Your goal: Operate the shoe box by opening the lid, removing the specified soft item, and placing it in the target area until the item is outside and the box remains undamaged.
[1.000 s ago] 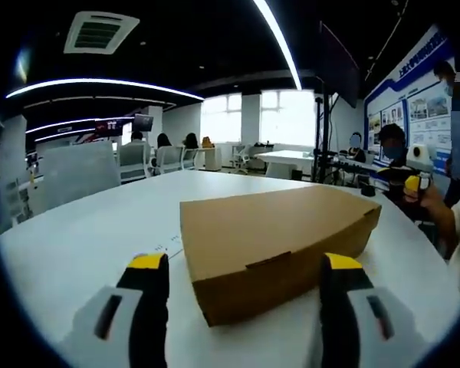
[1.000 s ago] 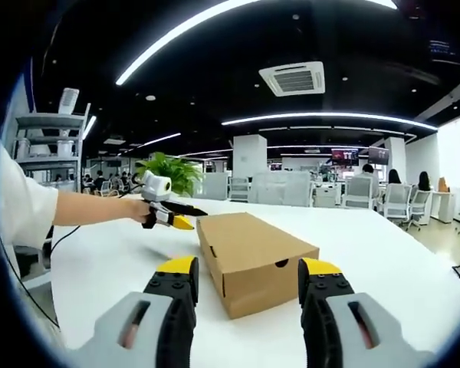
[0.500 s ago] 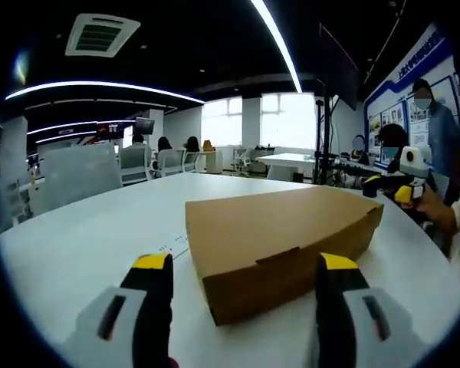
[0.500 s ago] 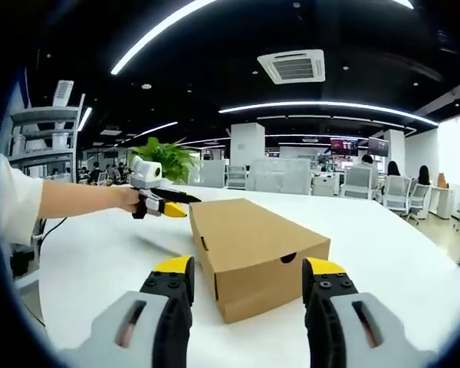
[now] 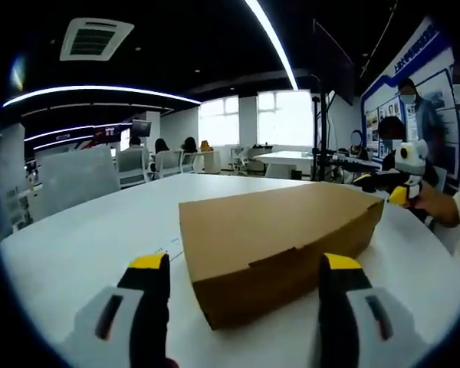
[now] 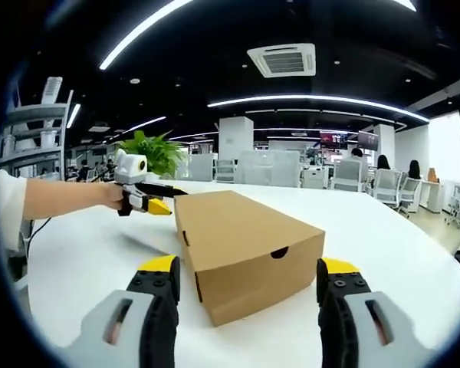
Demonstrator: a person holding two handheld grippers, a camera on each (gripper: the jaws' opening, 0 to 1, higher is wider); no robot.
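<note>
A closed brown cardboard shoe box (image 5: 276, 234) (image 6: 241, 245) lies on a white table (image 5: 84, 245) (image 6: 84, 253). In the left gripper view my left gripper (image 5: 245, 268) stands open just short of the box's long side, one jaw on each side of its near corner. My right gripper (image 6: 249, 272) stands open in front of the box's short end, which has a finger hole (image 6: 279, 252). The left gripper (image 6: 149, 201) also shows at the box's far left corner, held by a hand. The right gripper (image 5: 395, 192) shows at the box's far right end.
Office chairs (image 5: 77, 172) and desks stand beyond the table. A green plant (image 6: 157, 153) and a shelf unit (image 6: 31, 146) are at the back left of the right gripper view. People stand by a wall display (image 5: 414, 92).
Both grippers have come a little closer to the box, which now looks larger in the right gripper view. The box has not moved and its lid stays shut.
</note>
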